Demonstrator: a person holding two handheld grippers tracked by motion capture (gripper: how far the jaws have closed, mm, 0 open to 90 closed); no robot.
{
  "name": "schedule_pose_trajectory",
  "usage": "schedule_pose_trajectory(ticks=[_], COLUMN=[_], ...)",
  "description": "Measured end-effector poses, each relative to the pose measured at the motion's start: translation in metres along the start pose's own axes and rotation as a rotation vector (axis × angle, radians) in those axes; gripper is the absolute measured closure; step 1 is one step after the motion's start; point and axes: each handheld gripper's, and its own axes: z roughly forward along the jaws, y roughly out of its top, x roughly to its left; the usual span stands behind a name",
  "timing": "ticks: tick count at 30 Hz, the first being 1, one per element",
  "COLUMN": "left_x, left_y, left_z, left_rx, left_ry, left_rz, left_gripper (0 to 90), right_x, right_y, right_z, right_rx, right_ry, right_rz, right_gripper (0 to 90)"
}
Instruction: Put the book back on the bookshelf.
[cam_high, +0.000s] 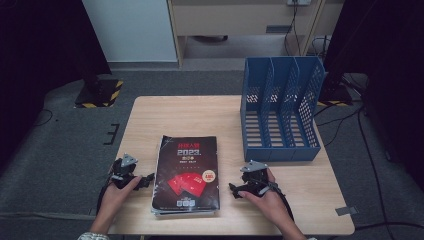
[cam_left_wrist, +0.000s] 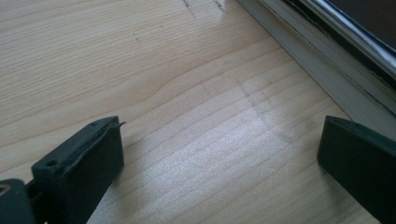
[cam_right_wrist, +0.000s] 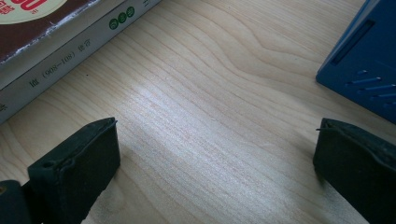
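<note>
A thick book with a dark cover and red print (cam_high: 187, 172) lies flat at the front middle of the wooden table (cam_high: 195, 115). Its page edge (cam_left_wrist: 322, 60) runs along the upper right of the left gripper view, and its spine (cam_right_wrist: 70, 51) crosses the upper left of the right gripper view. My left gripper (cam_high: 145, 181) rests on the table just left of the book, jaws wide apart over bare wood (cam_left_wrist: 219, 140). On the book's right side, my right gripper (cam_high: 234, 190) also stands open with nothing between its jaws (cam_right_wrist: 215, 140).
A blue perforated file rack (cam_high: 280, 112) with three slots stands at the back right of the table; its corner (cam_right_wrist: 369, 60) is near my right gripper. A strip of tape (cam_high: 346, 210) lies at the front right edge. Cables and stand bases sit on the floor around.
</note>
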Motion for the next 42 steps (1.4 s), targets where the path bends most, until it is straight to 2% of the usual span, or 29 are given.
schedule_pose_trajectory(ticks=[8, 10, 12, 20, 23, 28, 32, 33, 35, 36, 37, 38, 39, 40, 42], left_x=[-0.001, 0.0, 0.003, 0.002, 0.001, 0.001, -0.002, -0.002, -0.004, -0.006, -0.006, -0.009, -0.009, -0.012, -0.014], left_y=[-0.001, 0.0, 0.002, 0.002, 0.002, 0.006, 0.006, 0.006, 0.007, 0.008, 0.008, 0.011, 0.011, 0.012, 0.013], left_z=[-0.004, -0.008, -0.013, -0.028, -0.033, -0.043, -0.047, -0.048, -0.05, -0.052, -0.052, -0.053, -0.053, -0.054, -0.055], left_rx=[-0.015, -0.031, -0.059, -0.101, -0.128, -0.183, -0.187, -0.187, -0.192, -0.199, -0.199, -0.203, -0.203, -0.205, -0.203], left_ry=[-0.002, 0.01, 0.022, 0.043, 0.04, 0.039, 0.032, 0.025, 0.017, 0.012, 0.012, 0.013, 0.013, 0.009, 0.008], left_rz=[0.007, -0.004, -0.032, -0.039, -0.056, -0.067, -0.061, -0.063, -0.068, -0.061, -0.061, -0.058, -0.058, -0.053, -0.047], left_gripper=[4.8, 5.1, 6.0, 8.3, 8.4, 8.5, 9.2, 9.6, 9.8, 12.9, 13.8, 14.3, 15.5, 18.1, 19.9], right_x=[-0.001, -0.001, -0.001, -0.001, -0.001, 0.001, 0.002, 0.003, 0.004, 0.006, 0.006, 0.008, 0.008, 0.009, 0.009], right_y=[0.0, 0.0, 0.0, 0.0, 0.0, 0.0, 0.002, 0.003, 0.005, 0.008, 0.008, 0.01, 0.01, 0.011, 0.011], right_z=[0.001, 0.001, 0.001, 0.0, -0.001, -0.003, -0.006, -0.007, -0.012, -0.02, -0.02, -0.027, -0.027, -0.033, -0.034], right_rx=[-0.005, -0.005, -0.006, -0.007, -0.009, -0.011, -0.008, -0.009, -0.033, -0.069, -0.069, -0.107, -0.107, -0.14, -0.149], right_ry=[0.004, 0.005, 0.008, 0.01, 0.017, 0.033, 0.057, 0.067, 0.082, 0.074, 0.074, 0.074, 0.074, 0.081, 0.083], right_rz=[-0.007, -0.008, -0.011, -0.018, -0.022, -0.041, -0.068, -0.061, -0.054, -0.067, -0.067, -0.074, -0.074, -0.082, -0.083], right_gripper=[1.3, 1.4, 1.5, 2.7, 3.9, 12.5, 21.7, 21.8, 22.8, 24.4, 24.4, 28.3, 28.3, 35.0, 37.7])
